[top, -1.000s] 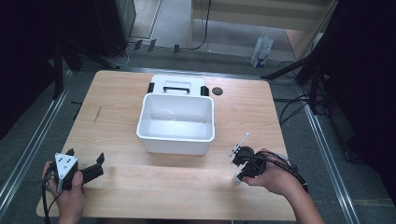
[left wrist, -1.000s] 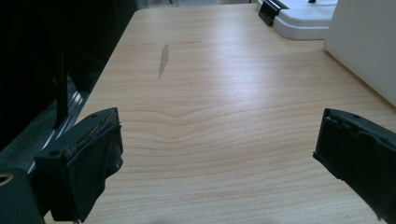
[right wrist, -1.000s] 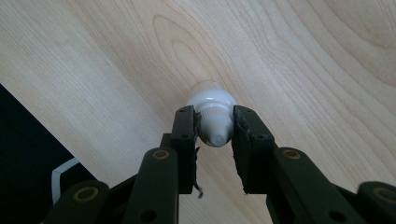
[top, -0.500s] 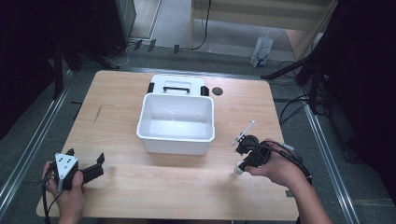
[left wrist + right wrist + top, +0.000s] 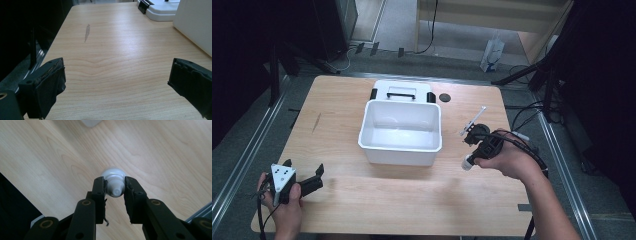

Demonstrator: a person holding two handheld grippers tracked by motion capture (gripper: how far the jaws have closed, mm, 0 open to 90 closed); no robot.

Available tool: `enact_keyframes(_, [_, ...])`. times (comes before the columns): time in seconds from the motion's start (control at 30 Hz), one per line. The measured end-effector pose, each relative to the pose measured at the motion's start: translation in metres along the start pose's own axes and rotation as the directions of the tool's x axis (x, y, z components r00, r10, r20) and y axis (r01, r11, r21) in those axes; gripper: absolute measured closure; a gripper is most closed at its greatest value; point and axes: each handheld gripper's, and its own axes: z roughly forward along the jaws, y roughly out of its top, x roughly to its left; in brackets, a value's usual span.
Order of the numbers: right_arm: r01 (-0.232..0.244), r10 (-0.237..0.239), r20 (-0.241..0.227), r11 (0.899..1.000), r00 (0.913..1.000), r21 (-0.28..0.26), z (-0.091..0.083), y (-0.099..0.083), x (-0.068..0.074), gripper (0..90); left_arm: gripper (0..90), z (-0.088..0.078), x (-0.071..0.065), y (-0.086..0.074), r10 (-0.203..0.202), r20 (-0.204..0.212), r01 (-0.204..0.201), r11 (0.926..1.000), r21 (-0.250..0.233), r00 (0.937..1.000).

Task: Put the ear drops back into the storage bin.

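My right gripper jaws clamp a small white bottle right of the white bin; gripped only at its narrow cap, it may slip out. My left gripper jaws stand apart, near-left on the tabletop.

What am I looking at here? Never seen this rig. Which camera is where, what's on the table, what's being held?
No robot: a person holds a handheld two-jaw gripper in each hand.

The high view looks down on the wooden table. The other two pictures come from cameras riding on each gripper, looking along its black jaws.

On the table stand an empty white bin, its white lid lying behind it, and a small dark disc.

The left gripper is open over bare wood near the table's front left corner. The right gripper is shut on a small white bottle, clamped at its cap end, to the right of the bin.
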Motion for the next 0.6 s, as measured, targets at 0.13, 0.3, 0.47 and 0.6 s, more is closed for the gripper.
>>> enact_keyframes(0.13, [0.005,-0.005,0.012,1.0,0.9999,-0.015,-0.01,0.01,-0.002,72.2,1.4,0.0,-0.001,0.0,-0.004,0.0,0.004,1.0,-0.002,1.0])
enact_keyframes(0.3, [0.012,-0.011,0.027,1.0,0.9996,-0.023,-0.021,0.024,-0.003,72.2,1.4,0.0,0.0,0.0,-0.002,0.001,0.002,1.0,-0.001,1.0])
enact_keyframes(0.47, [0.035,-0.033,0.037,0.999,0.9987,-0.041,-0.031,0.037,-0.003,72.2,1.4,0.0,-0.001,0.0,0.002,0.002,-0.002,1.0,0.0,1.0])
enact_keyframes(0.6, [0.04,-0.038,0.047,0.998,0.9982,-0.049,-0.038,0.047,-0.001,72.2,1.4,0.0,-0.001,0.0,0.003,0.001,-0.003,1.0,0.0,1.0])
